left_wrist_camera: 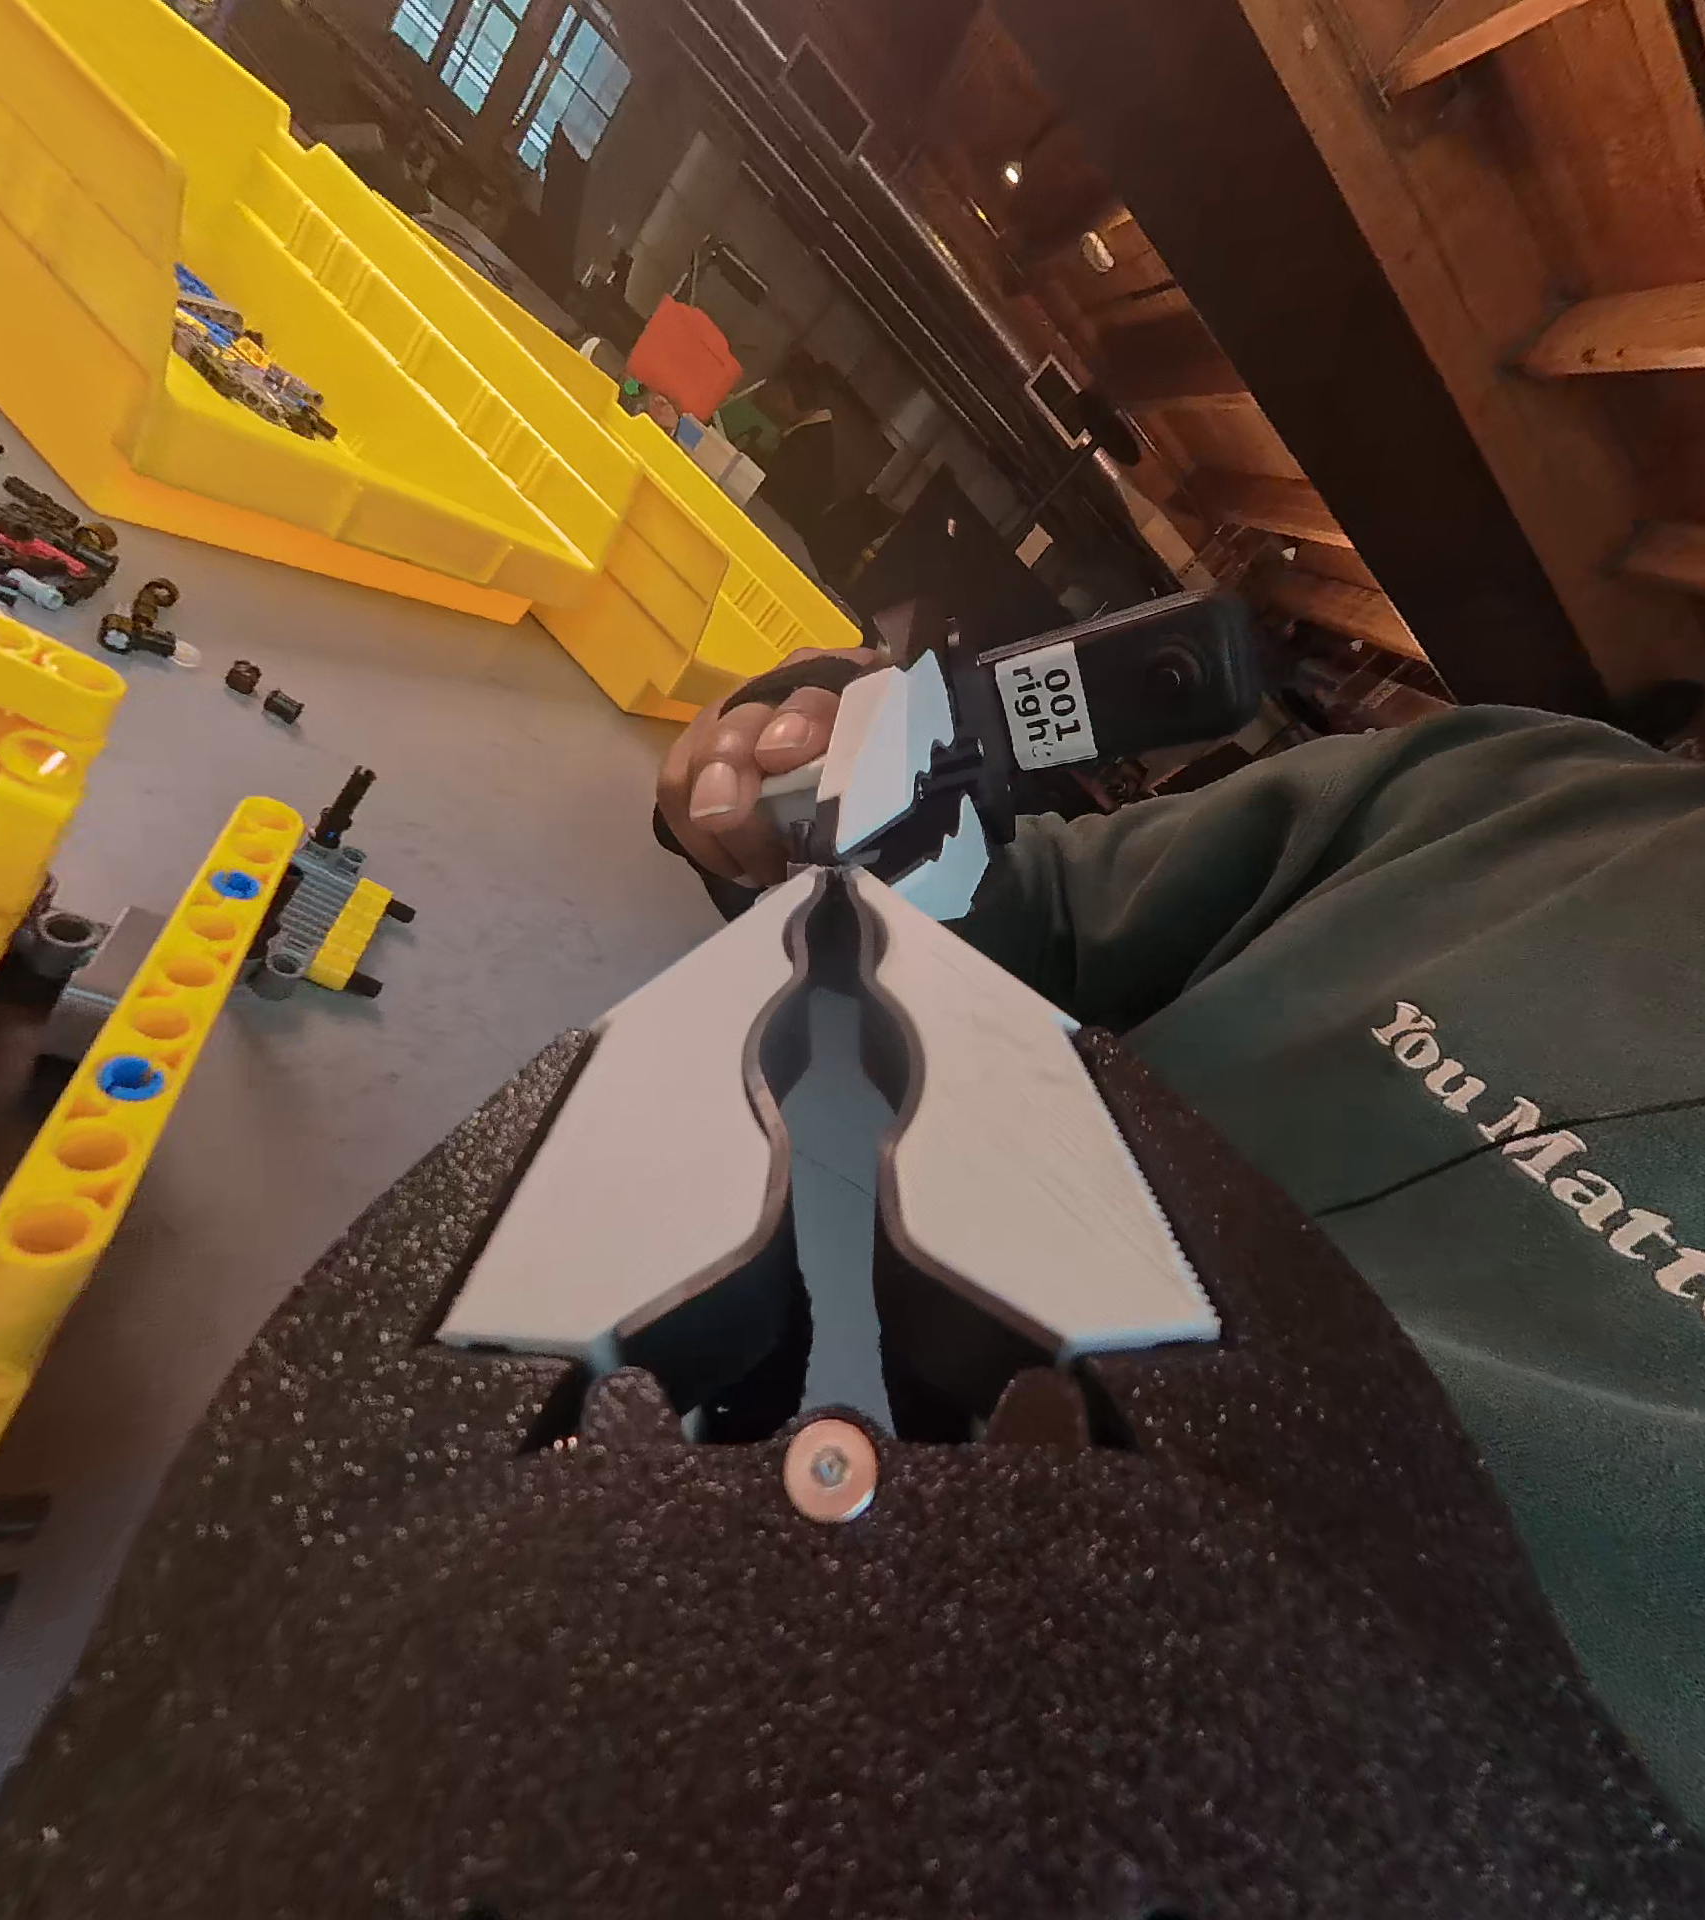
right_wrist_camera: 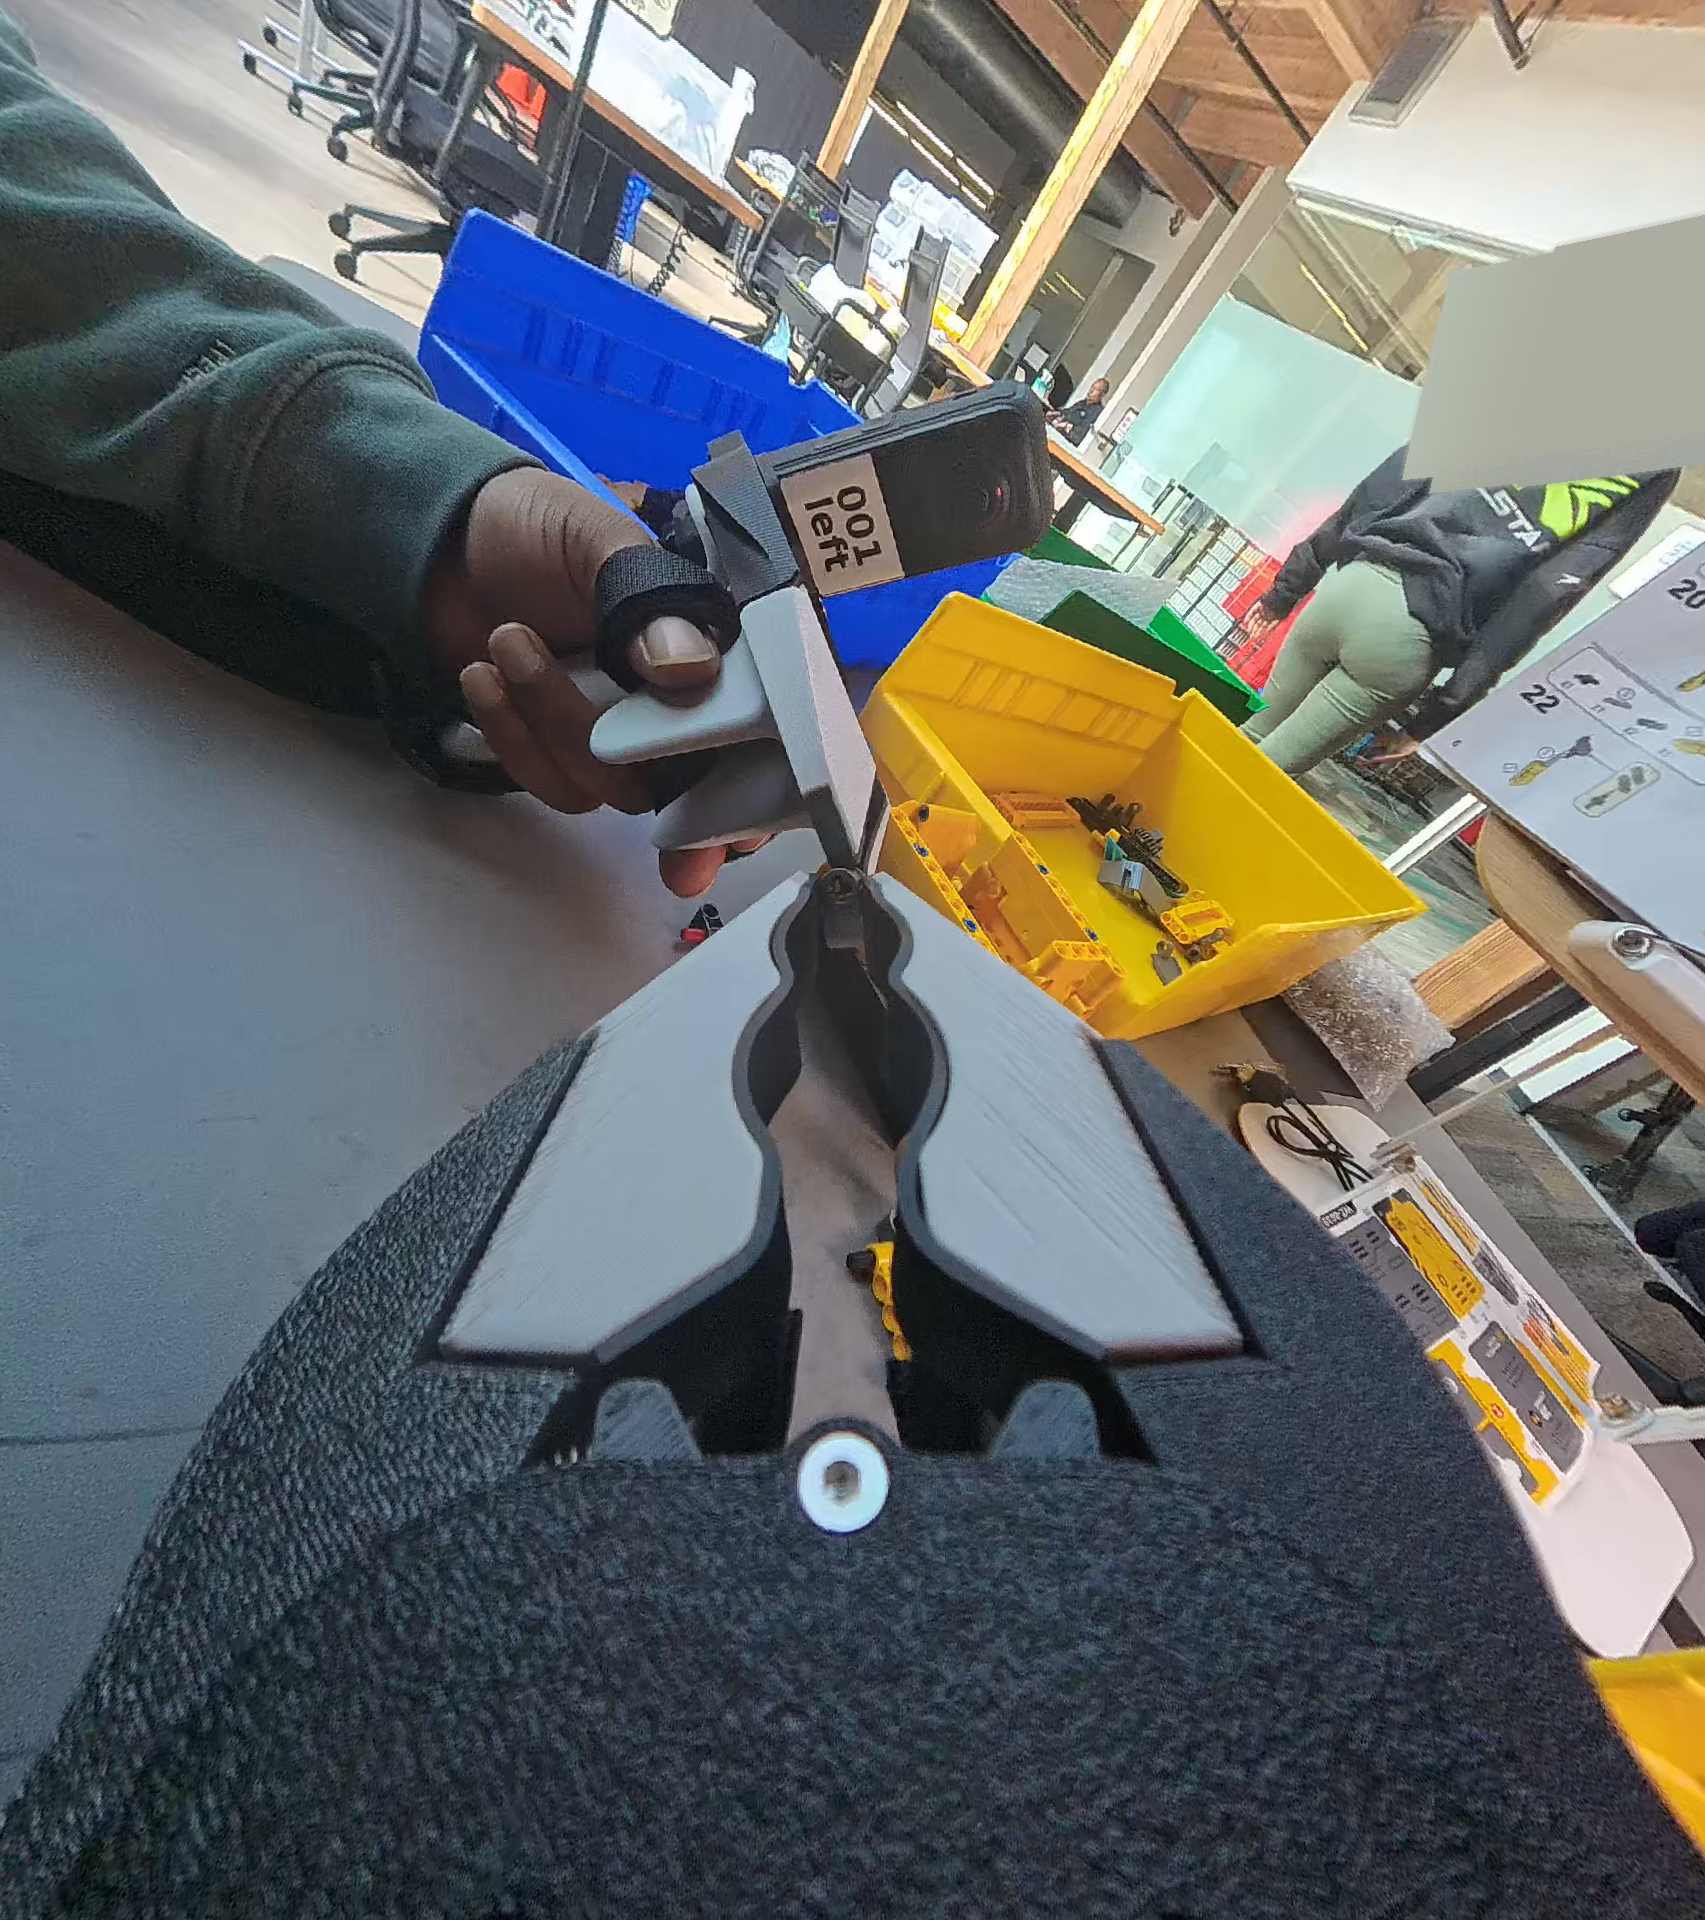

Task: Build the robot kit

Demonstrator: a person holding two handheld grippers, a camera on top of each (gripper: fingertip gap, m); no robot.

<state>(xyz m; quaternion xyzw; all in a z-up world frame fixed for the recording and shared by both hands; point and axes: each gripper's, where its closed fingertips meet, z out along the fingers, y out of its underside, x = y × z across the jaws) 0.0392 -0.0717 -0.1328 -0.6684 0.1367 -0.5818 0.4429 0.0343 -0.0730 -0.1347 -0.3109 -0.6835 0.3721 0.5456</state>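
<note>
While closed tip to tip over the smooth grey table (left_wrist_camera: 515, 790), pinches one small dark part (right_wrist_camera: 837, 886) with left gripper (left_wrist_camera: 832, 881) and right gripper (right_wrist_camera: 843, 881) alike, ribbed grey fingers fully together. Cannot tell its long axis. Nearby: yellow plastic bins (left_wrist_camera: 391, 436), holed yellow beam (left_wrist_camera: 131, 1060), timber-beamed workshop.

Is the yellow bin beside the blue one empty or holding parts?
Holding parts: the yellow bin contains yellow beams and small grey and black pieces across its floor.
</note>
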